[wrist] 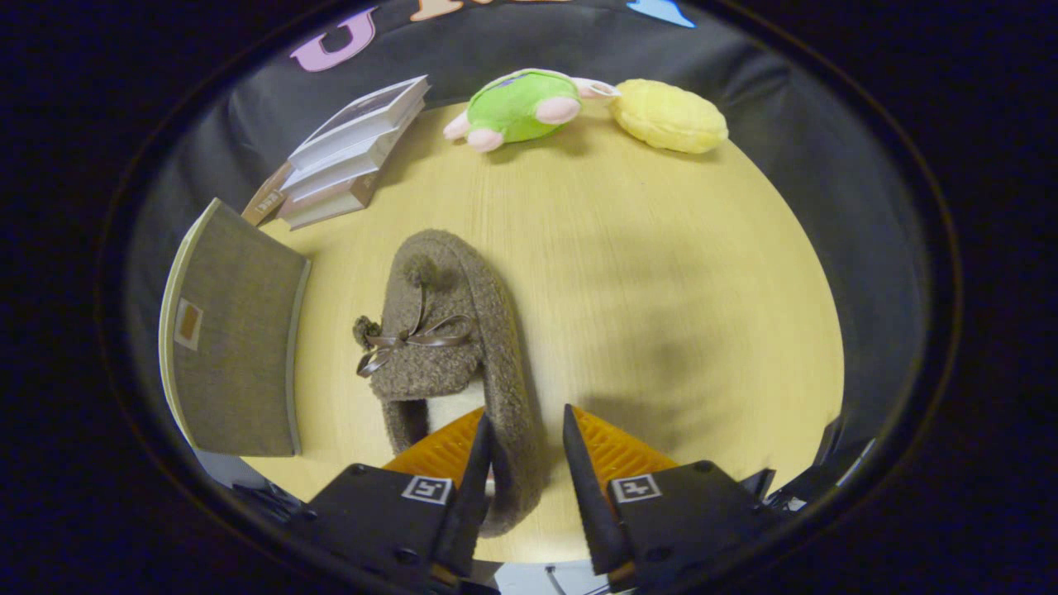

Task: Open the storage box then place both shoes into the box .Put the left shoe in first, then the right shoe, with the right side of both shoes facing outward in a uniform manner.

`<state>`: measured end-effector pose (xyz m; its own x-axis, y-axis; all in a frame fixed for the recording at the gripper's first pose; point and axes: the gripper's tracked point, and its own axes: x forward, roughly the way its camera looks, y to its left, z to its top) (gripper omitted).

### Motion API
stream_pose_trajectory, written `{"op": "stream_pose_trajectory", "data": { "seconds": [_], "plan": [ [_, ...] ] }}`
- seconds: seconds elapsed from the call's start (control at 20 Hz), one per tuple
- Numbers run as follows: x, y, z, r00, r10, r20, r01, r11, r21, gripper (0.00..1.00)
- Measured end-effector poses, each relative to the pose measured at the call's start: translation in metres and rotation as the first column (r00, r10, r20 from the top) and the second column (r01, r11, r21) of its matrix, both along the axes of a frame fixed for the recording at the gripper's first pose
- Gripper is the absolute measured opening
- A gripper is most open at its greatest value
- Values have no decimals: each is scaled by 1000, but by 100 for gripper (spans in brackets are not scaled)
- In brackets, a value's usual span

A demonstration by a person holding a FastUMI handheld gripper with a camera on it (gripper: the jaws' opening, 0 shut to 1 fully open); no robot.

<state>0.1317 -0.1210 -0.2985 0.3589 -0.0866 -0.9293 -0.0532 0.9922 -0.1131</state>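
A brown fuzzy slipper (438, 330) with a ribbon bow lies on the wooden table (661, 289), toe pointing away from me. My gripper (526, 426) straddles the right side wall of its heel end. One finger sits inside the slipper's opening and the other outside, where a small gap shows between it and the wall, so the gripper is open. The storage box (235, 330), a grey fabric panel with a small tag, stands just left of the slipper; I cannot see its inside.
A stack of books (351, 153) lies beyond the box at the back left. A green plush toy (521, 107) and a yellow plush (669, 116) sit at the table's far edge. Bare tabletop stretches to the right of the slipper.
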Motion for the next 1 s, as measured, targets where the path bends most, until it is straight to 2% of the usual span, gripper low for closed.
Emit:
{"op": "stream_pose_trajectory", "data": {
  "seconds": [0.25, 0.4, 0.5, 0.65, 0.85, 1.0],
  "plan": [
    [-5, -2, -10, 998, -30, -58, 28, 999, -44, 21],
    [-7, 0, -8, 992, -104, -65, 104, 995, -1, 4],
    [-13, 6, -6, 985, -155, -72, 161, 984, 81, 4],
    [-15, 19, -4, 963, -249, -99, 265, 939, 220, 3],
    [-22, 35, 14, 958, -271, -94, 287, 907, 309, 3],
    [-26, 60, 48, 957, -275, -90, 287, 861, 420, 3]
  ]
}}
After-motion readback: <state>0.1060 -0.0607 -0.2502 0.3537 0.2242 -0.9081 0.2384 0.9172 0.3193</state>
